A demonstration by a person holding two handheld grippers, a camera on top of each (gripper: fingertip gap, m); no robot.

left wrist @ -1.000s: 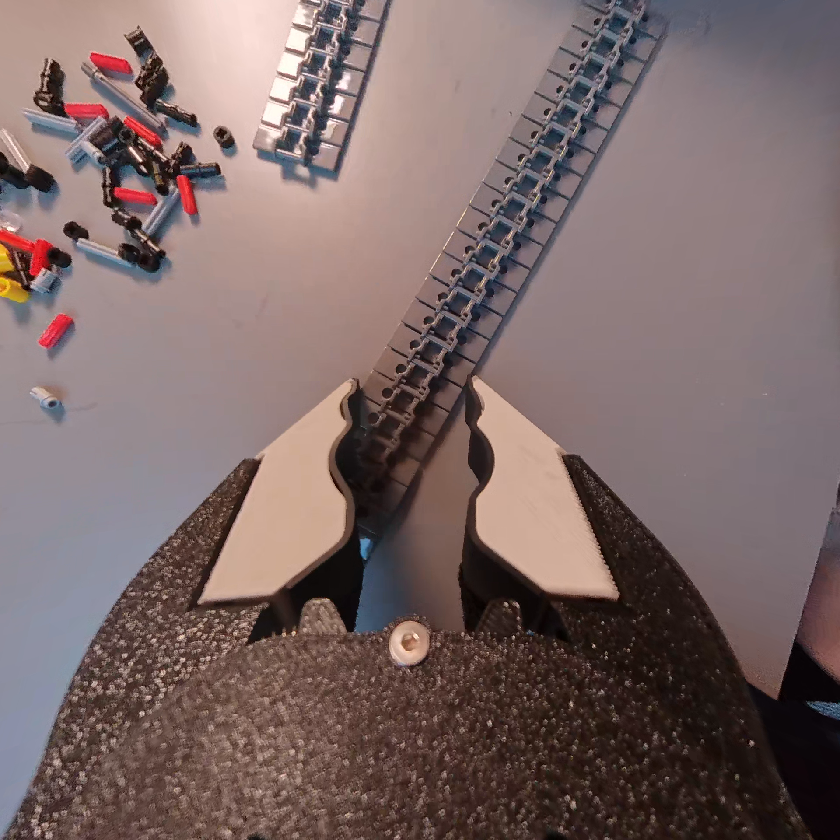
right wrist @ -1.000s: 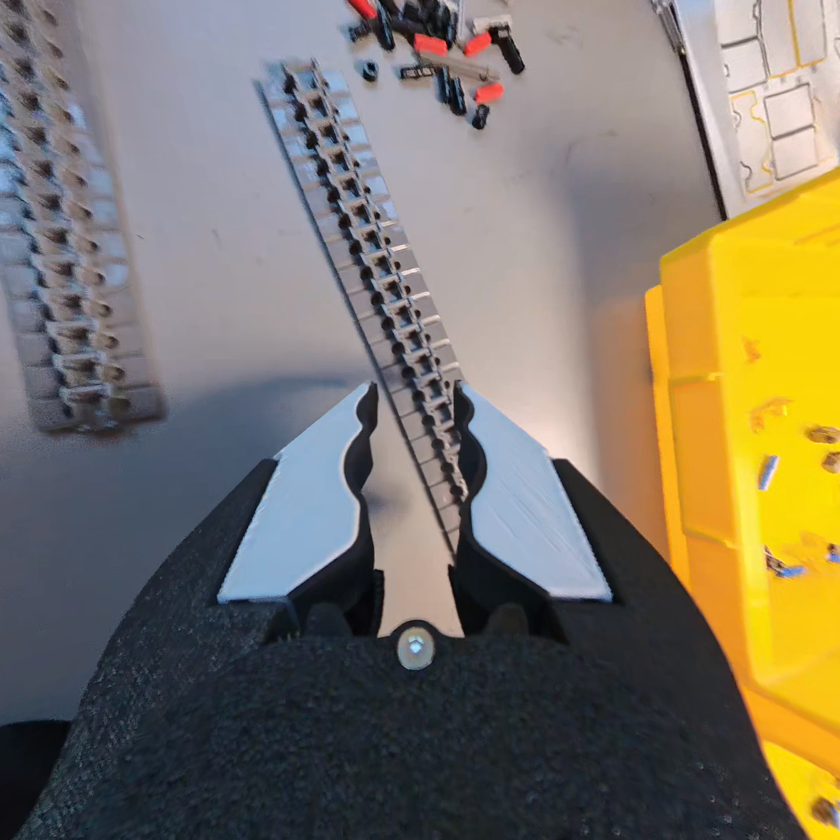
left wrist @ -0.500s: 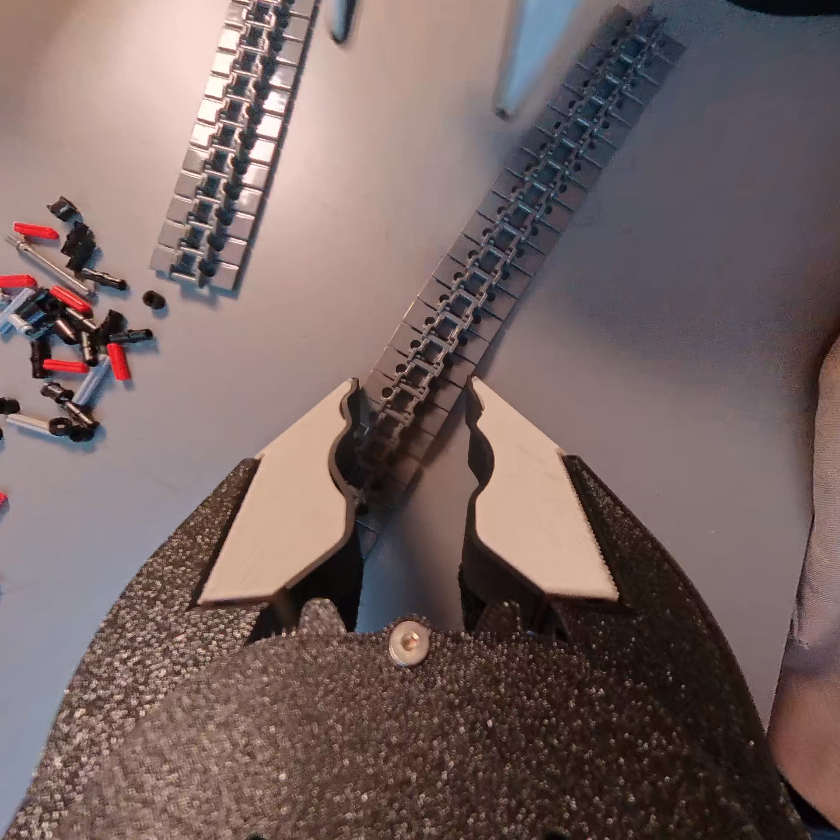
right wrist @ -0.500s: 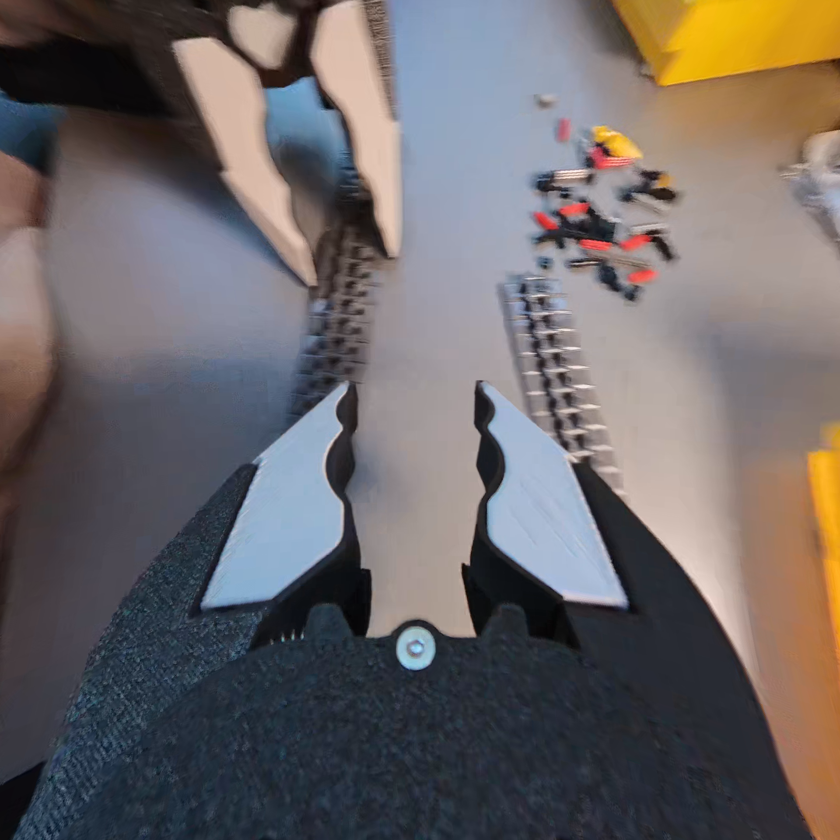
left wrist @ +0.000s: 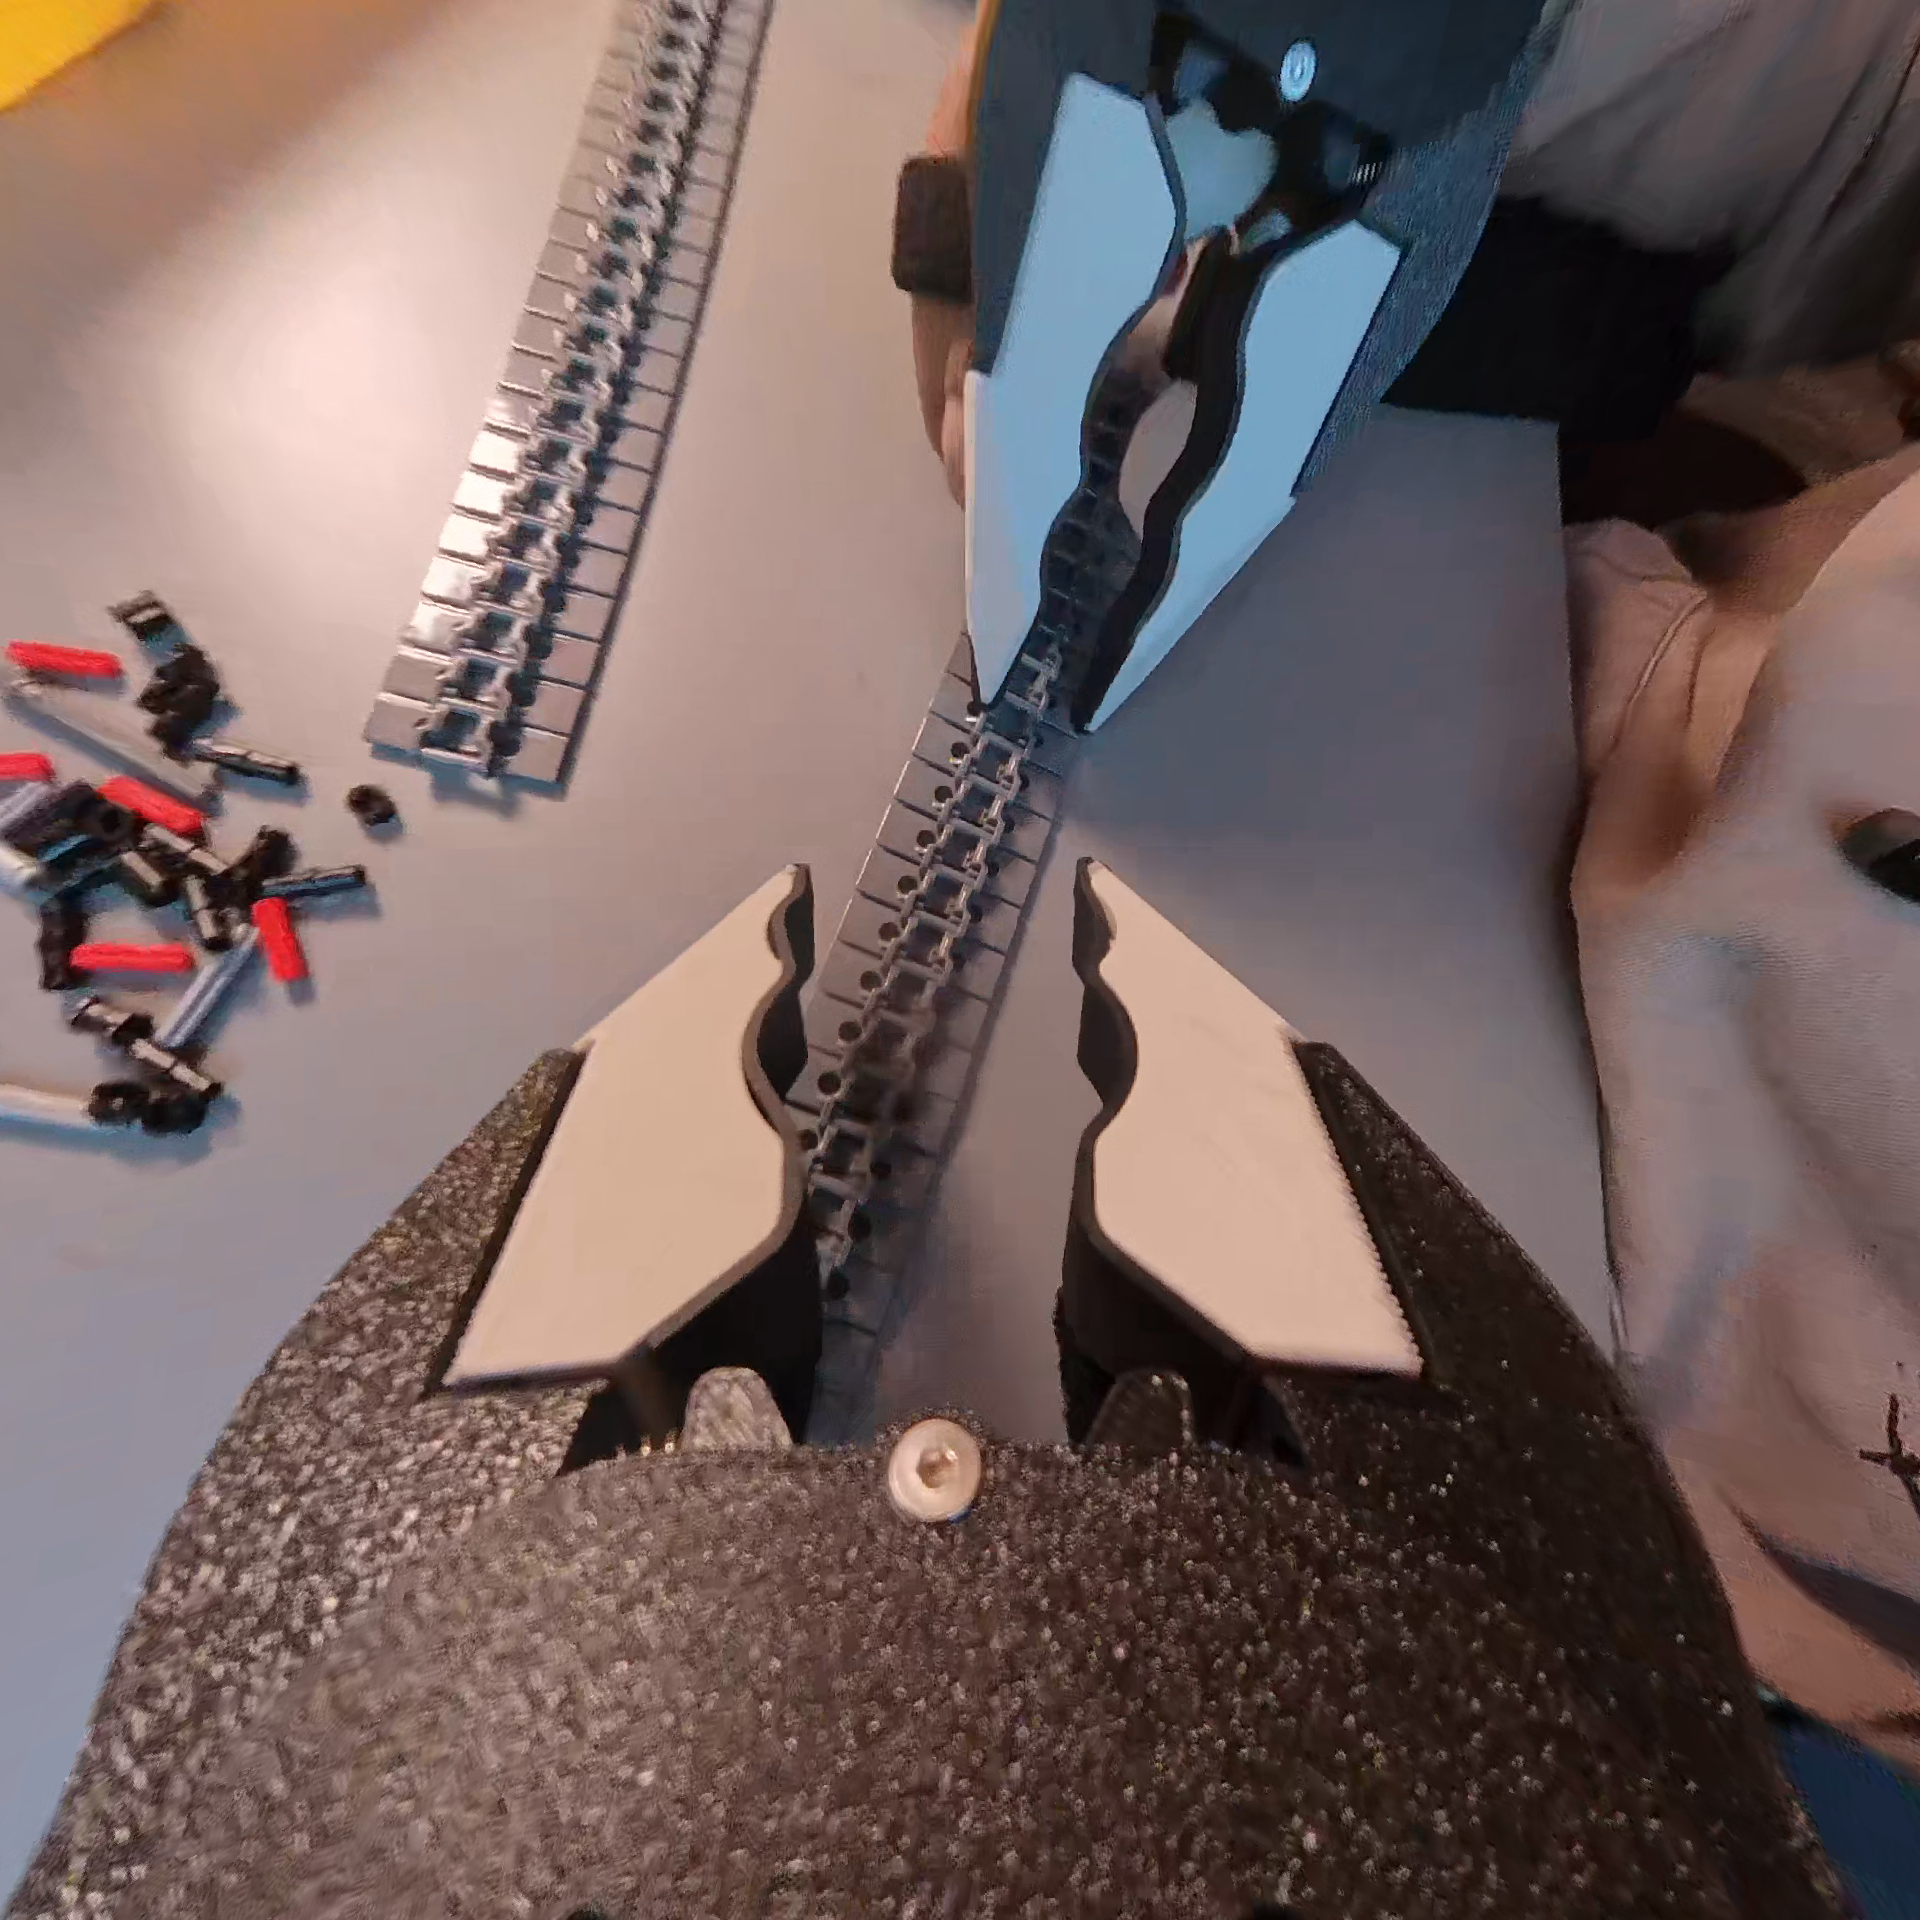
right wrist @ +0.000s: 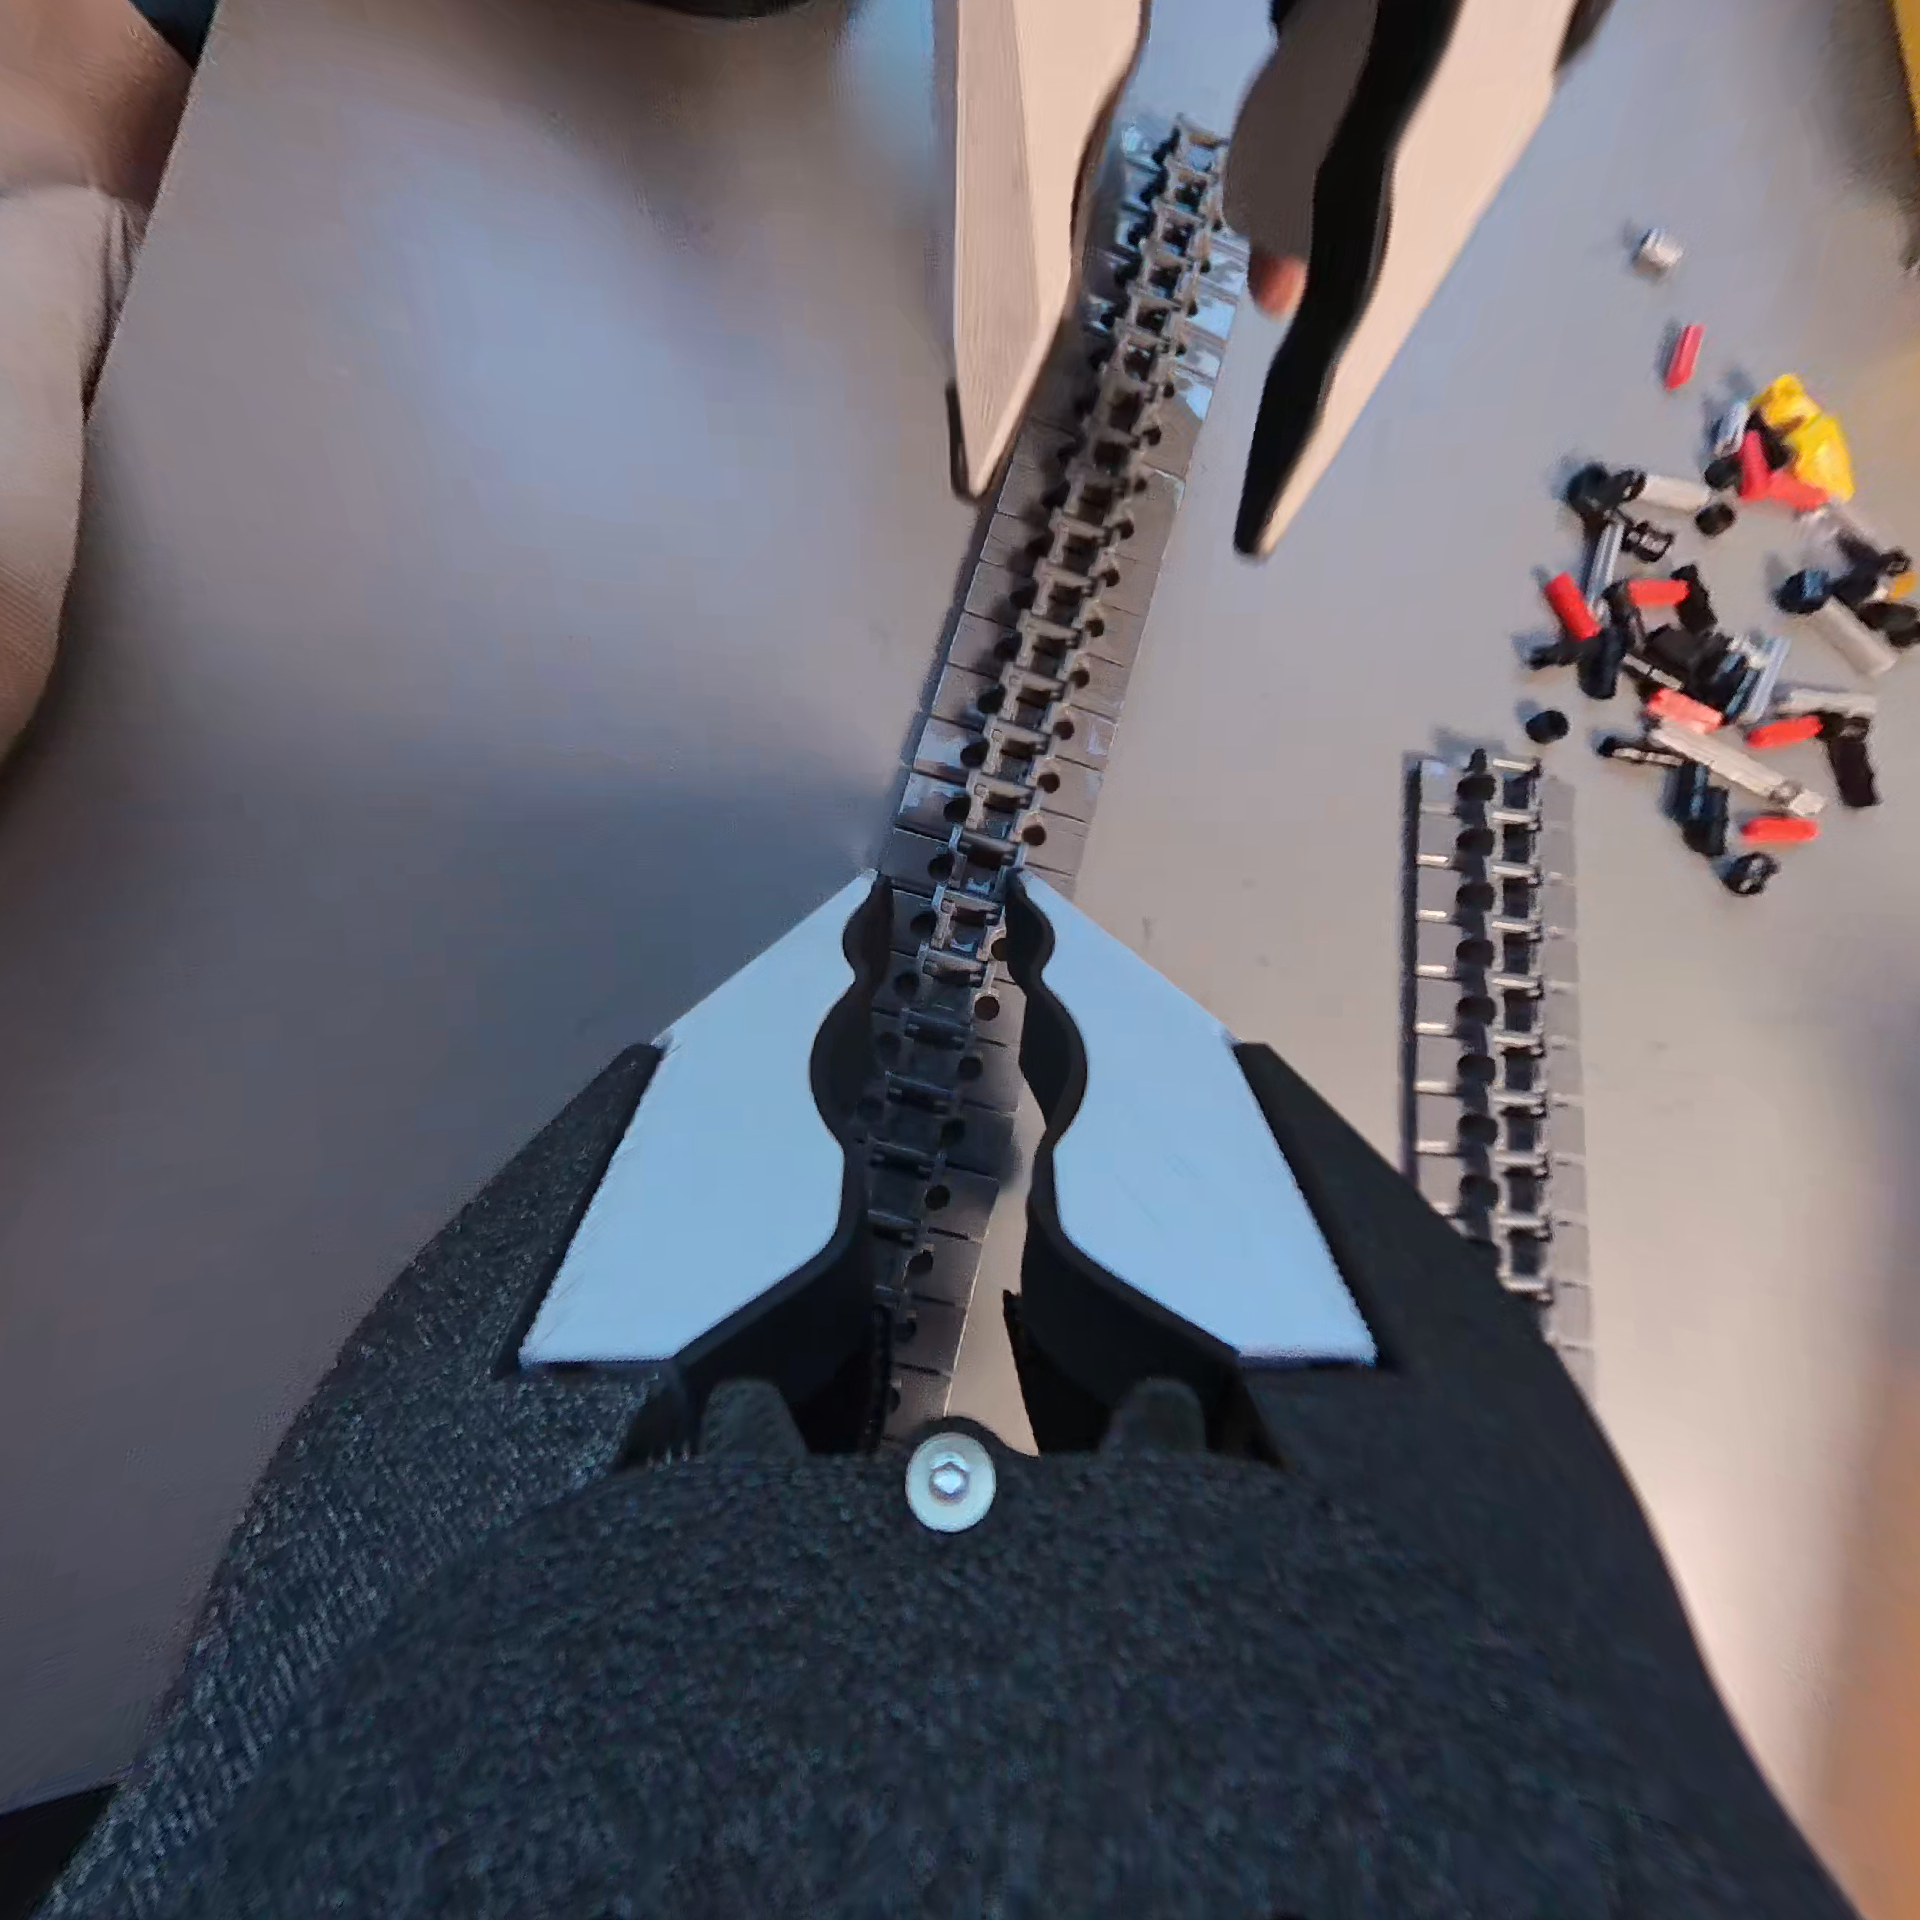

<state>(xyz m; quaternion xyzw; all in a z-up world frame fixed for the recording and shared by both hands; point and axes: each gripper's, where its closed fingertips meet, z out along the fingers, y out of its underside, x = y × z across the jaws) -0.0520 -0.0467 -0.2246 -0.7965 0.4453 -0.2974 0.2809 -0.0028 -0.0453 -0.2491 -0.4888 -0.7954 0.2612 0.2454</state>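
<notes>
Our right gripper (right wrist: 940,883) fingers clamp one end of the long grey linked plastic track strip (right wrist: 1049,644) on the desk (right wrist: 468,623). Left gripper (left wrist: 935,883) fingers straddle it, apart. We risk links popping apart if pulled unevenly.

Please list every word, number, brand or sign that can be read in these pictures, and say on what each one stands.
No text can be read in either view.
Track, second track, small parts, fingers: no writing shows.
Garment: one small dark mark at the picture's edge, too small and cut off to read.
</notes>
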